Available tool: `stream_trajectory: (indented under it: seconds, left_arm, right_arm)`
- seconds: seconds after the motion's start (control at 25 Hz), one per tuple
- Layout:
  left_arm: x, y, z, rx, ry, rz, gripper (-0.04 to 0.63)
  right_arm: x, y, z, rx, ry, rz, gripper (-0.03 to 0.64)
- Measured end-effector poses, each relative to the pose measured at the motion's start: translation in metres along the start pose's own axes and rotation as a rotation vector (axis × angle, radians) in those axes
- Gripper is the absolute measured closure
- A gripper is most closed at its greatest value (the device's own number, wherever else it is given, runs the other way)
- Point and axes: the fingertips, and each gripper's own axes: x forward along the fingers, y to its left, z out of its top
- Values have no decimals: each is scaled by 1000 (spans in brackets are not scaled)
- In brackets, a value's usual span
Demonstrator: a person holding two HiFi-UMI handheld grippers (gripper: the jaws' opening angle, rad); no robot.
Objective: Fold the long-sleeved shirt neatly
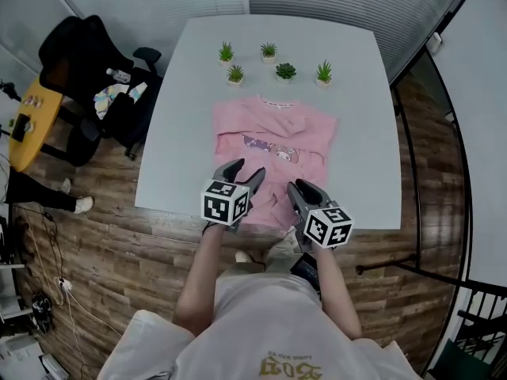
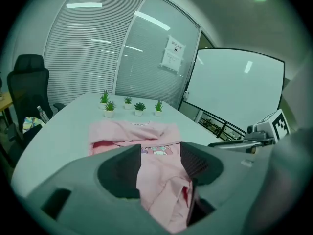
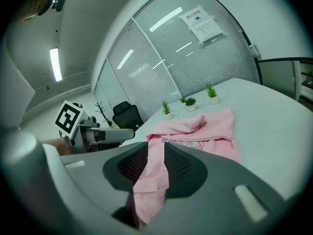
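One pink shirt point(image 1: 273, 137) flat on table point(image 1: 182, 117), sleeves folded in, cartoon print up, near hem rumpled, left gripper point(image 1: 244, 169) jaws wide apart, right gripper point(image 1: 306, 188) jaws narrowly apart

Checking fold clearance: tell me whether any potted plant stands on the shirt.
No, all potted plants stand on bare table beyond the shirt.

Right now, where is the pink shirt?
In the head view the pink shirt lies at the middle of the white table, between the five small potted plants and the near edge.
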Motion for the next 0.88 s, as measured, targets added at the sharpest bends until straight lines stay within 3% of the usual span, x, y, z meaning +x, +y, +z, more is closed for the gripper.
stream_trajectory:
  seconds: [0.76,0.88]
  left_arm:
    - [-28,3,-109,49,204,-56,350]
    - [-32,-2,-118,85,220,-74,382]
  right_arm:
    - [2,19,-85,-27,126,-17,505]
    - [3,22,-92,-43,149,-11,505]
